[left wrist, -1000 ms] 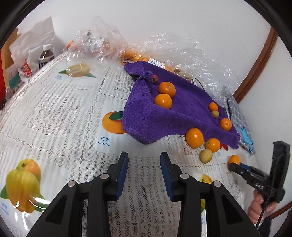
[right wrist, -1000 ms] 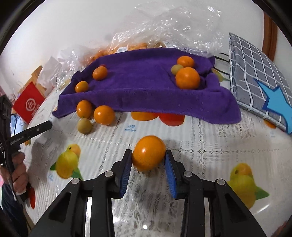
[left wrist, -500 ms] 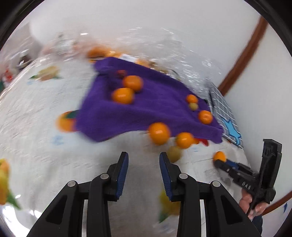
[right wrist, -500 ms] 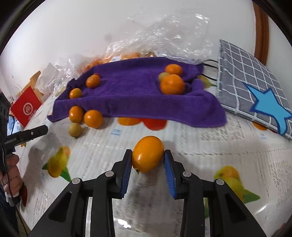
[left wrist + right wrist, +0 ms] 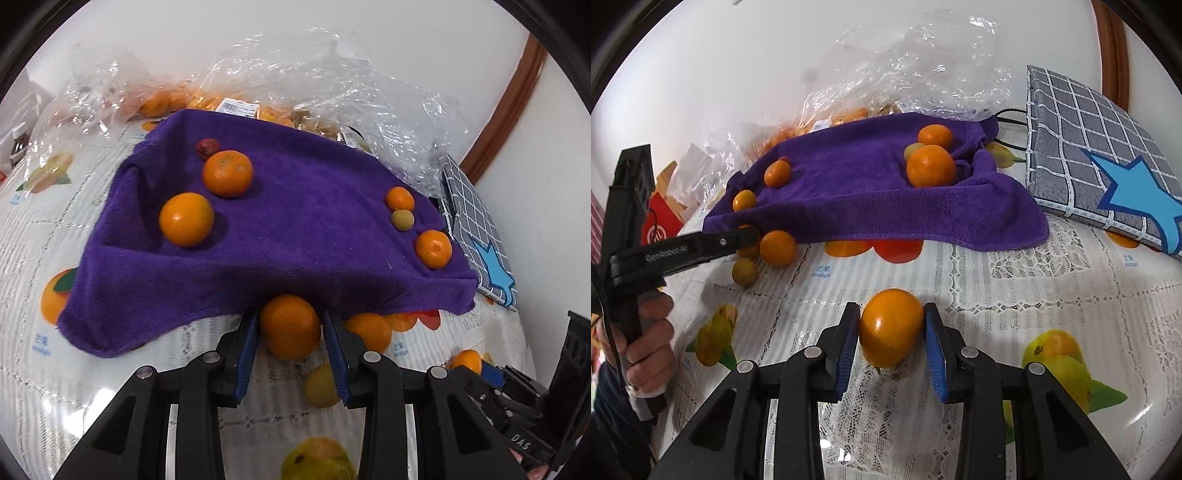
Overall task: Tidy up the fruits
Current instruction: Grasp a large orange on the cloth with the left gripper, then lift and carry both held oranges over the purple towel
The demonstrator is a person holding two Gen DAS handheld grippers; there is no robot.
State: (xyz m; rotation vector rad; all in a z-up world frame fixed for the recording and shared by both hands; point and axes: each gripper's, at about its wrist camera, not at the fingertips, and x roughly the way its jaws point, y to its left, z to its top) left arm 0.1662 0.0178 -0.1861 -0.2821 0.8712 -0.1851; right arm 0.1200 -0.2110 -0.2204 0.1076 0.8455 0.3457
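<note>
Your right claw [image 5: 891,326] is clamped on an orange [image 5: 891,326], both blue pads [image 5: 846,347] pressed against its sides, and it holds the fruit over the lace-covered counter [image 5: 1052,295], well short of the purple towel [image 5: 857,192]. Your left claw [image 5: 290,345] stands wide, its fingers bracketing a second orange [image 5: 290,326] that sits on the counter right at the towel's front hem; the left pad looks to be just touching the peel, while a thin gap shows on the right side, so you have no grip on it. Just beside that fruit, to its right, another orange [image 5: 369,330] lies partly under the hem, and a small yellow-green fruit [image 5: 319,386] rests nearer to you, behind the right finger. On the towel you have two big oranges [image 5: 186,219] toward the left, with a small dark red fruit [image 5: 207,148] just behind the farther one, and on the right a cluster of a small orange [image 5: 399,198], a greenish fruit [image 5: 402,220] and a mandarin [image 5: 433,248]. Clear plastic bags [image 5: 332,74] holding more orange fruit lie behind the towel against the wall, and a grey checked cushion [image 5: 1100,147] with a blue star sits to the towel's right.
</note>
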